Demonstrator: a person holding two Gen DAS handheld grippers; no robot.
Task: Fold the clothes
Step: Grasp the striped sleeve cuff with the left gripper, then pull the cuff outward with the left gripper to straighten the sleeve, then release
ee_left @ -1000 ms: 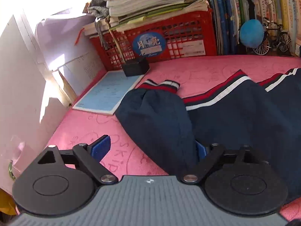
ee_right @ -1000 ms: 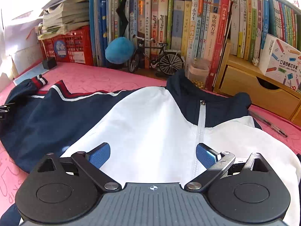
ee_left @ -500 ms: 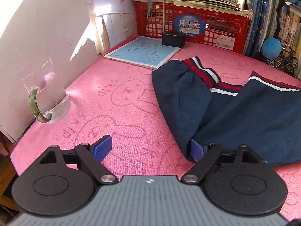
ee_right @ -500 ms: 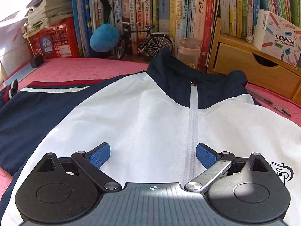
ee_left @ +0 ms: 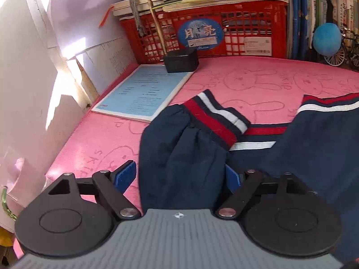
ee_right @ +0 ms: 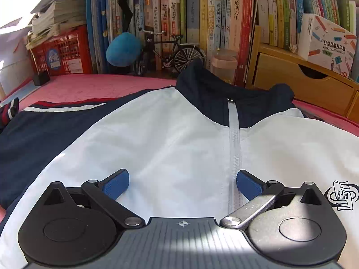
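Left gripper (ee_left: pixel 180 176): jaws spread wide, blue pads facing inward. Right gripper (ee_right: pixel 182 185): jaws likewise parted wide, held low and level.

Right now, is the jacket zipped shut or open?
Shut: the zipper runs closed up the jacket, pull at the collar.

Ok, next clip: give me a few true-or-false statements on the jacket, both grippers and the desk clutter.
1. The left gripper is open, straddling the navy sleeve. True.
2. The right gripper is shut on the zipper. False: it is open over the white chest panel.
3. The sleeve's striped cuff lies on the blue sheet. False: it lies on the pink mat.
4. A black box stands before the red basket. True.
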